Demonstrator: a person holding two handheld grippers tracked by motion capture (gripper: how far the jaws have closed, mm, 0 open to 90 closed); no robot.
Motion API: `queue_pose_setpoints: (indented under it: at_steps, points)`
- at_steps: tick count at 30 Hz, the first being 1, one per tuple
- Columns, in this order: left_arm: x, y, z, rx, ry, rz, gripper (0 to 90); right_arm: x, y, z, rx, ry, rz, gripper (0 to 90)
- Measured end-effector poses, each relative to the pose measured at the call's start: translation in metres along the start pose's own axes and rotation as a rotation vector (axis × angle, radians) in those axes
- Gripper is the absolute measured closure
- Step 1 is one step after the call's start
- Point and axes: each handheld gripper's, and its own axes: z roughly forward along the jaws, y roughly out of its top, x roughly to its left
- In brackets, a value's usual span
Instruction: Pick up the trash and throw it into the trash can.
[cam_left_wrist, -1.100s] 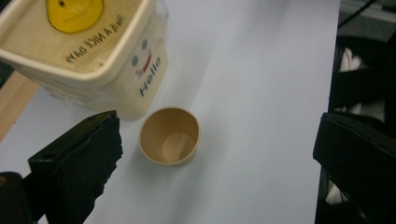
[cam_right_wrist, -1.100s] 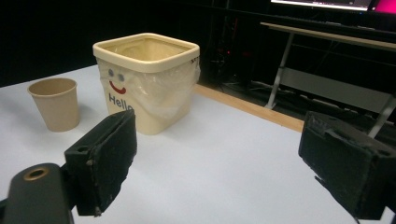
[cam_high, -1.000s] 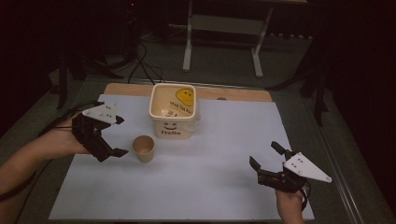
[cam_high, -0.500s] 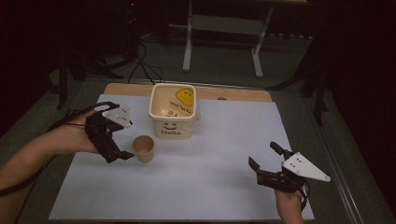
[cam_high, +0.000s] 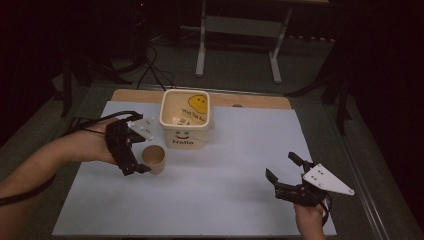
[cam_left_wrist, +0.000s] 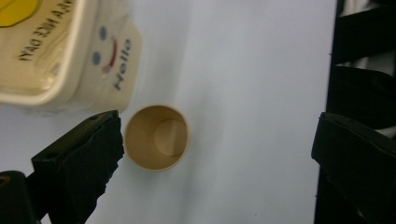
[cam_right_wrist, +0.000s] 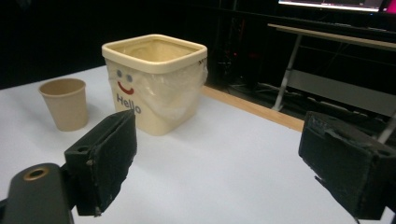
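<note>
- Paper cup (cam_high: 154, 159), small, tan and round, stands upright and empty on the white table sheet (cam_high: 220, 200), just in front of the cream square plastic bucket (cam_high: 186, 119) with its blue-eyed smiley and "Hello" print.
- Your left gripper (cam_high: 136, 162) sits right beside that cup, on its left in the high view, turned so it looks down into it.
- Its jaws are spread wide; in the left gripper view one black jaw lies just beside the cup's rim (cam_left_wrist: 157, 137) and the other stands well apart.
- Your right gripper (cam_high: 282, 172) rests low over the sheet's near right part, well apart from cup and bucket, its jaws also spread and holding nothing.
</note>
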Motion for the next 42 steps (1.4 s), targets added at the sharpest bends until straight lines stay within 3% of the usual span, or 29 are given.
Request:
queue_pose_setpoints:
  at_steps: [10, 16, 34, 42]
  points:
    - [0.001, 0.008, 0.017, 0.045, -0.044, 0.041, 8.0, 0.001, 0.000, 0.000, 0.002, -0.010, -0.009, 11.5]
    - [0.004, 0.006, 0.035, 0.073, -0.064, 0.041, 15.8, 0.001, 0.000, 0.001, 0.008, -0.010, -0.016, 11.5]
    - [0.016, -0.017, 0.079, 0.159, -0.005, -0.010, 52.1, 0.002, -0.001, 0.004, 0.026, 0.003, -0.019, 11.5]
    - [0.019, -0.023, 0.097, 0.201, 0.009, -0.001, 63.1, 0.002, -0.002, 0.004, 0.027, 0.005, -0.017, 11.6]
